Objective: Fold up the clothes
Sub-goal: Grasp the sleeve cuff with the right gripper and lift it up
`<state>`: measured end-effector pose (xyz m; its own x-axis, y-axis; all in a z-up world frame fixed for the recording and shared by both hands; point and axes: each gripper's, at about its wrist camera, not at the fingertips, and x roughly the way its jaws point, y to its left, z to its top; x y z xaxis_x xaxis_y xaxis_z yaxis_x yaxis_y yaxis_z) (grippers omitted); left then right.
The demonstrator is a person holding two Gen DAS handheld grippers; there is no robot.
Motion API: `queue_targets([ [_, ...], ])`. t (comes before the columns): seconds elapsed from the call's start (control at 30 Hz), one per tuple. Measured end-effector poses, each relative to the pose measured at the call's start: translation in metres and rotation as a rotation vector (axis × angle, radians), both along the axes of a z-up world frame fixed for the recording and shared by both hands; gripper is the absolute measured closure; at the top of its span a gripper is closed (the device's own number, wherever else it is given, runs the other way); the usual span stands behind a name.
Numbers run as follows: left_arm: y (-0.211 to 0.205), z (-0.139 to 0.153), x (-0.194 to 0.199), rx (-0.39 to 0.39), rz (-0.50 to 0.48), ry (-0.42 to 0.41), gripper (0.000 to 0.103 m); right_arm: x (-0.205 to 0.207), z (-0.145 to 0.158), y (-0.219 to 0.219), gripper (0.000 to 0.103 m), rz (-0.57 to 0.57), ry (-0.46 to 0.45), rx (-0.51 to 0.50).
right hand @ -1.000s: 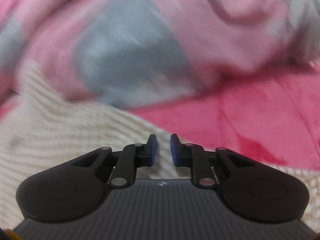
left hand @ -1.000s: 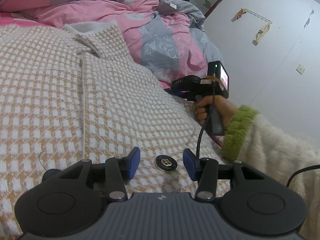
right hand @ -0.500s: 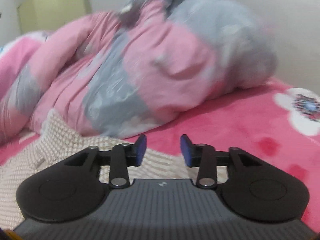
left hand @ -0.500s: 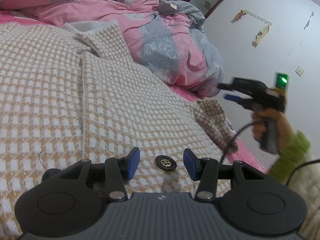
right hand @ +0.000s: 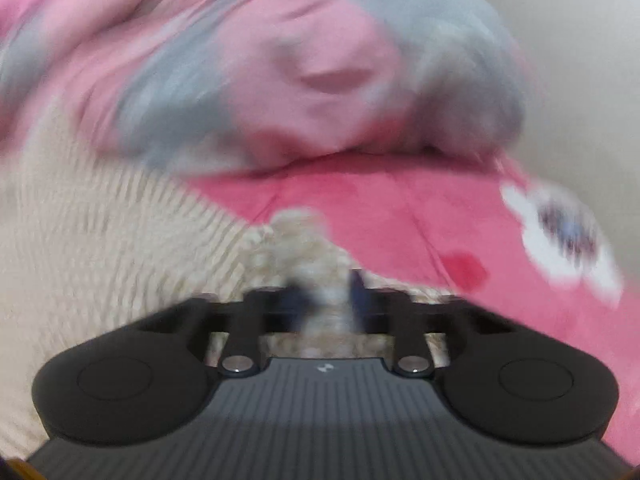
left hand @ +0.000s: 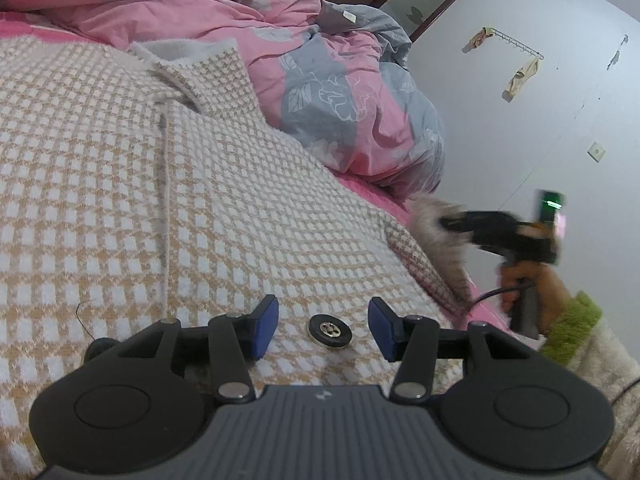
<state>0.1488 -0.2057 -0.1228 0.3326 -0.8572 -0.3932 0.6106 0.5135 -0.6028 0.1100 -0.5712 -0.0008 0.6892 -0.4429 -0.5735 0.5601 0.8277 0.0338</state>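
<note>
Since 1 s ago, right gripper [right hand: 322, 298] is swinging off jacket's side & closing on houndstooth sleeve cuff [right hand: 308, 248] w/ fabric between pads, while left gripper [left hand: 323, 326] is hovering half-open straddling black button [left hand: 330, 331], jacket [left hand: 200, 200] lying flat on bed.

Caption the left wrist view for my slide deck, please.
Left gripper open over a black button on the checked coat; right gripper closing on its sleeve cuff.

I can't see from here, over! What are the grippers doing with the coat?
Left gripper open over a button. Right gripper closing on the sleeve. Coat flat on the bed. Nothing in the way.
</note>
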Motion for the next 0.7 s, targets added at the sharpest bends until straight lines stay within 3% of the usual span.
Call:
queue_targets([
  [0.17, 0.0, 0.0, 0.001, -0.004, 0.0, 0.005, 0.052, -0.134, 0.027, -0.064, 0.09, -0.166, -0.54, 0.187],
  [0.23, 0.0, 0.0, 0.001, -0.006, 0.0, 0.006, 0.052, -0.193, 0.011, -0.09, 0.09, -0.271, -0.731, 0.292],
  [0.3, 0.0, 0.0, 0.001, -0.007, 0.0, 0.008, 0.052, -0.234, -0.026, -0.117, 0.089, -0.354, -0.852, 0.482],
  [0.37, 0.0, 0.0, 0.001, -0.006, 0.0, 0.008, 0.052, -0.259, -0.075, -0.136, 0.087, -0.445, -0.919, 0.699],
  [0.43, 0.0, 0.0, 0.001, -0.005, 0.0, 0.008, 0.052, -0.273, -0.118, -0.143, 0.086, -0.541, -0.936, 0.843],
  [0.47, 0.0, 0.0, 0.001, -0.005, 0.0, 0.008, 0.052, -0.276, -0.131, -0.143, 0.09, -0.56, -0.953, 0.868],
  [0.53, 0.0, 0.0, 0.001, -0.007, 0.0, 0.009, 0.052, -0.278, -0.138, -0.14, 0.081, -0.553, -0.994, 0.865],
  [0.6, 0.001, 0.0, 0.001, -0.009, -0.002, 0.012, 0.052, -0.274, -0.132, -0.14, 0.052, -0.529, -1.018, 0.863],
  [0.7, 0.001, 0.0, 0.002, -0.013, -0.002, 0.015, 0.052, -0.261, -0.12, -0.147, 0.037, -0.497, -0.944, 0.849],
])
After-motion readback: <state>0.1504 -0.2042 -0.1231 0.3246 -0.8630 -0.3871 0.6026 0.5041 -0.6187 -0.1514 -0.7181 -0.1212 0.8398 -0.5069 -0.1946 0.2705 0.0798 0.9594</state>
